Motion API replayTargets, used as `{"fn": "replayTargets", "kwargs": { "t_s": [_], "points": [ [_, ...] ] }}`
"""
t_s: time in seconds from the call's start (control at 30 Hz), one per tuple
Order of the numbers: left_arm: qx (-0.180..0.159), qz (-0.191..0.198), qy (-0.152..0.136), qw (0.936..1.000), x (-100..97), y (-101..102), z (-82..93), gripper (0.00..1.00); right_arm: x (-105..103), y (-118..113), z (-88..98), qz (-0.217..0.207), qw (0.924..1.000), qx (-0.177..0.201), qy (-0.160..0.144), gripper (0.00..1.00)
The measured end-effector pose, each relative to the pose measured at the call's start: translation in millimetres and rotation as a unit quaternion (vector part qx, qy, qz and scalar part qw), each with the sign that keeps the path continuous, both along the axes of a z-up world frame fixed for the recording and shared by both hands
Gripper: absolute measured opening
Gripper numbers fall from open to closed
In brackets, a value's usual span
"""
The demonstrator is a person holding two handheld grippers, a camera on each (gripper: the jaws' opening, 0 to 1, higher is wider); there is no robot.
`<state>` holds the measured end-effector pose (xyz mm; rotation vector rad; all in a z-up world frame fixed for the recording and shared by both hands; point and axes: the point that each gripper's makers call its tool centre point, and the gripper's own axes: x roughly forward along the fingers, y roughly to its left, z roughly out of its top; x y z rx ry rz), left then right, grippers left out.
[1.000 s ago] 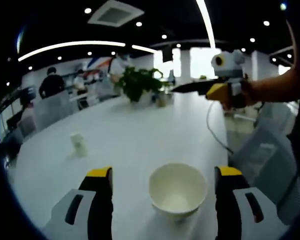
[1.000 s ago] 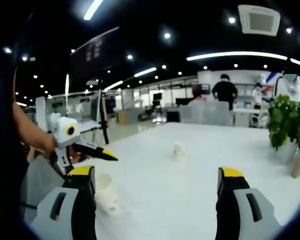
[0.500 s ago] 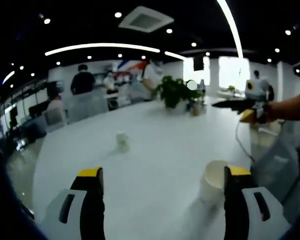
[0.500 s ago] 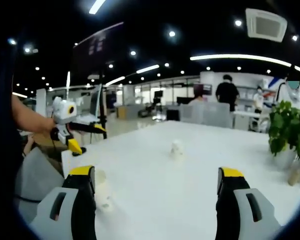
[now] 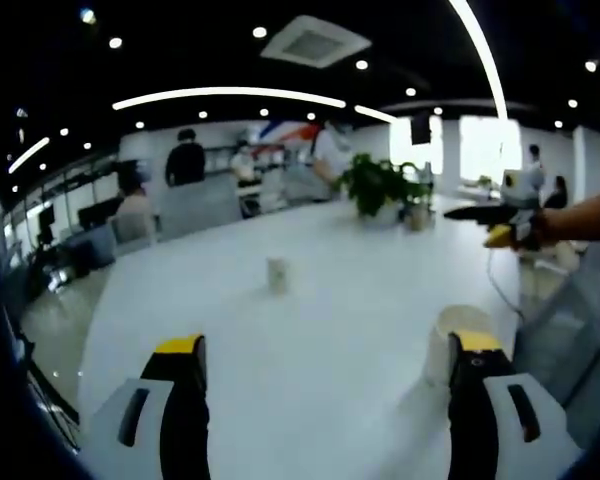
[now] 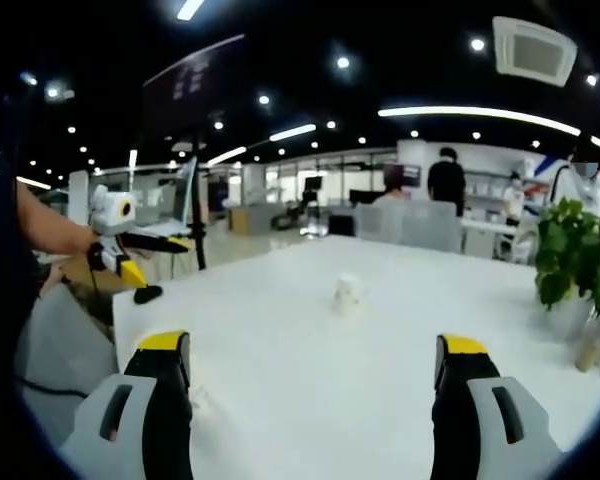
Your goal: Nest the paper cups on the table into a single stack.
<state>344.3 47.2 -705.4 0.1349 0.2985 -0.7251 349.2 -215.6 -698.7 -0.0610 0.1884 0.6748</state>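
Paper cups sit apart on the white table (image 5: 310, 330): one (image 5: 446, 342) just beside the left claw's (image 5: 325, 350) right jaw, another (image 5: 277, 274) upright mid-table. Both the left and right claw (image 6: 315, 350) hang released, jaws spread wide, holding nothing.

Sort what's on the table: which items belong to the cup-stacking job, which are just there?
Job:
near paper cup, beside the left tool's right jaw
far paper cup, mid-table

Just there:
potted plant
small items beside the plant, too blurred to identify
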Motion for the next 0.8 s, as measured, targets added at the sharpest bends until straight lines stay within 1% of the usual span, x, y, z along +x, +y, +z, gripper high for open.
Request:
{"fn": "replayTargets", "kwargs": {
  "t_s": [0.1, 0.2, 0.27, 0.37, 0.53, 0.63, 0.7, 0.8],
  "points": [
    [0.000, -0.002, -0.003, 1.0000, -1.4, -1.1, 0.6, 0.98, 6.2, 5.5, -3.8, 0.003, 1.0000, 0.001, -0.007, 1.00],
    [0.002, 0.000, -0.007, 1.0000, -1.1, 0.5, -0.3, 0.98, 13.3, 10.9, -7.1, 0.007, 1.0000, 0.001, -0.006, 1.00],
    [-0.003, 0.005, -0.001, 1.0000, -0.7, 2.3, -2.0, 0.98, 19.9, 15.8, -10.1, 0.013, 0.9999, 0.005, 0.001, 1.00],
    [-0.004, 0.010, 0.005, 0.9999, -0.7, 4.0, -4.9, 0.98, 29.4, 21.8, -13.3, 0.020, 0.9998, 0.003, 0.003, 1.00],
    [-0.005, 0.008, 0.004, 0.9999, -1.0, 3.2, -4.2, 0.98, 57.3, 34.2, -20.2, 0.027, 0.9996, 0.003, 0.009, 1.00],
    [-0.006, 0.017, 0.005, 0.9998, 1.7, 5.9, -2.1, 0.98, 71.7, 42.5, -23.1, 0.031, 0.9995, 0.006, 0.009, 0.99],
    [-0.017, 0.025, 0.006, 0.9995, 3.9, 7.3, 3.2, 0.98, 82.1, 48.9, -25.6, 0.036, 0.9993, 0.003, 0.005, 0.99],
    [-0.014, 0.026, -0.001, 0.9996, 6.1, 7.8, 7.4, 0.98, 94.9, 58.9, -27.4, 0.043, 0.9990, -0.005, -0.001, 0.99]
  ]
}}
